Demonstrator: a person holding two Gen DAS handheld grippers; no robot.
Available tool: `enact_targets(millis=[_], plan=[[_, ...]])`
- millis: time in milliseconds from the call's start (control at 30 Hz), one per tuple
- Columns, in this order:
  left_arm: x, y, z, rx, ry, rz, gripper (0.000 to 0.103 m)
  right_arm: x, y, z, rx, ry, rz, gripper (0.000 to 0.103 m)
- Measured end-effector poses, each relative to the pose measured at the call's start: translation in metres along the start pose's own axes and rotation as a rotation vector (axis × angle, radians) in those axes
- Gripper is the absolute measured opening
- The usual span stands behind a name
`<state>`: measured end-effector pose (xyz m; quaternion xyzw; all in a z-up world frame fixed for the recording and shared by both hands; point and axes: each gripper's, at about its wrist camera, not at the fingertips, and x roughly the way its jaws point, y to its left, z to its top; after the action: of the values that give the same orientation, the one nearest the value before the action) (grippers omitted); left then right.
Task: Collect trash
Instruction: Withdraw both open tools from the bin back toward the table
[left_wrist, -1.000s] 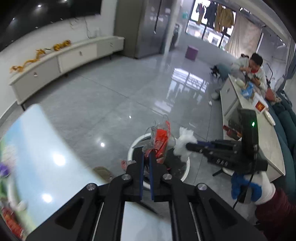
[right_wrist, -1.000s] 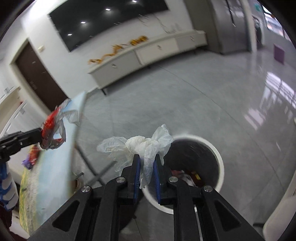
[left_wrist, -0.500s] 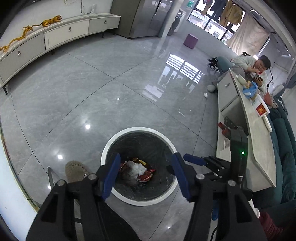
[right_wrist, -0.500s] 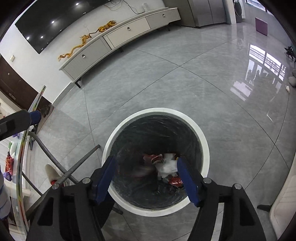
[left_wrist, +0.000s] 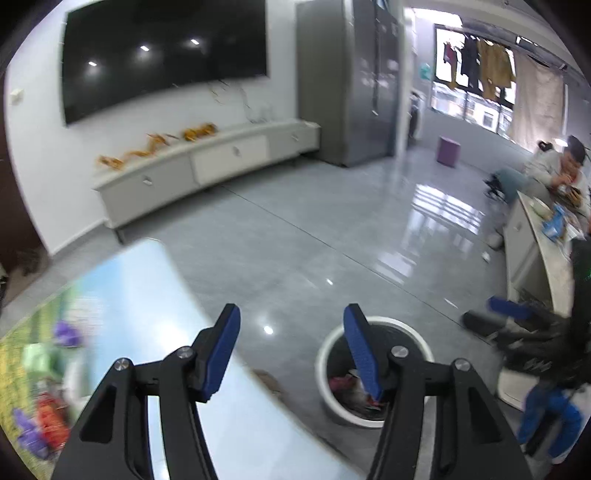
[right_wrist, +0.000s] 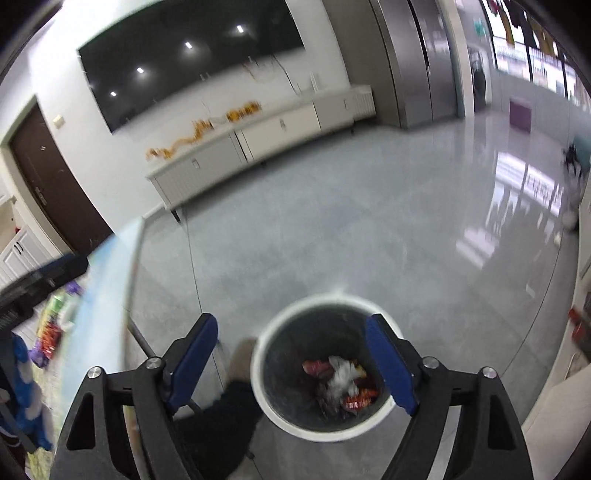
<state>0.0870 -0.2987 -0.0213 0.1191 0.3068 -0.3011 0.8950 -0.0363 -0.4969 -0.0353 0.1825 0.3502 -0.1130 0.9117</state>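
A white round trash bin (right_wrist: 271, 402) stands on the grey floor and holds red wrappers and a crumpled white plastic bag (right_wrist: 341, 374). It also shows in the left wrist view (left_wrist: 327, 363), low and right of centre. My right gripper (right_wrist: 291, 332) is open and empty above the bin. My left gripper (left_wrist: 291, 325) is open and empty, raised over the edge of the table (left_wrist: 147, 295). More trash, purple and red wrappers (left_wrist: 40, 424), lies on the table's left part. The right gripper also appears in the left wrist view (left_wrist: 509, 310).
The table edge shows in the right wrist view (right_wrist: 107, 295) with wrappers (right_wrist: 51, 328) on it. A long white cabinet (left_wrist: 207, 166) stands along the far wall under a dark screen. A person sits at a white counter (left_wrist: 543, 251) at the right.
Both grippers held trash over the bin, then opened and dropped it in. Since then both have lifted and tilted up, away from the bin; the left one has swung back toward the table.
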Motion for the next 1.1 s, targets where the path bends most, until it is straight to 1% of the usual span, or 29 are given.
enact_targets(millis=[67,167,300,367,500,567,633,667,733,767,800,833,933,1000,1033,1100], plan=[[-0.023,0.013,-0.004,-0.006,-0.046,0.057,0.056,-0.027,0.023,0.008,-0.040,-0.071,-0.006,0.085],[-0.061,0.036,-0.011,-0.015,-0.113,0.135,0.056,-0.060,0.059,0.018,-0.104,-0.171,-0.018,0.092],[-0.104,0.066,-0.022,-0.045,-0.174,0.231,0.056,-0.094,0.104,0.023,-0.182,-0.280,-0.020,0.102],[-0.124,0.081,-0.029,-0.067,-0.197,0.272,0.056,-0.110,0.129,0.023,-0.230,-0.334,-0.007,0.103],[-0.157,0.115,-0.049,-0.127,-0.240,0.330,0.056,-0.129,0.169,0.021,-0.285,-0.392,0.000,0.103],[-0.173,0.135,-0.061,-0.170,-0.254,0.349,0.056,-0.137,0.190,0.019,-0.315,-0.415,0.023,0.103],[-0.186,0.156,-0.072,-0.208,-0.261,0.377,0.056,-0.140,0.202,0.018,-0.334,-0.432,0.047,0.103],[-0.194,0.173,-0.079,-0.233,-0.252,0.400,0.056,-0.143,0.212,0.018,-0.342,-0.446,0.063,0.103],[-0.201,0.196,-0.089,-0.265,-0.223,0.410,0.056,-0.146,0.224,0.018,-0.343,-0.469,0.092,0.103],[-0.207,0.214,-0.096,-0.295,-0.214,0.418,0.056,-0.146,0.230,0.019,-0.339,-0.475,0.130,0.103],[-0.214,0.231,-0.103,-0.320,-0.210,0.427,0.056,-0.146,0.234,0.020,-0.334,-0.474,0.154,0.103],[-0.219,0.240,-0.108,-0.331,-0.207,0.434,0.056,-0.143,0.239,0.022,-0.327,-0.471,0.175,0.103],[-0.227,0.280,-0.131,-0.378,-0.165,0.485,0.056,-0.132,0.250,0.026,-0.310,-0.451,0.226,0.103],[-0.229,0.299,-0.145,-0.415,-0.133,0.481,0.056,-0.118,0.257,0.029,-0.298,-0.424,0.270,0.103],[-0.226,0.310,-0.153,-0.445,-0.112,0.467,0.056,-0.116,0.258,0.025,-0.297,-0.414,0.282,0.103],[-0.223,0.321,-0.169,-0.473,-0.089,0.439,0.056,-0.098,0.269,0.027,-0.301,-0.369,0.298,0.103]])
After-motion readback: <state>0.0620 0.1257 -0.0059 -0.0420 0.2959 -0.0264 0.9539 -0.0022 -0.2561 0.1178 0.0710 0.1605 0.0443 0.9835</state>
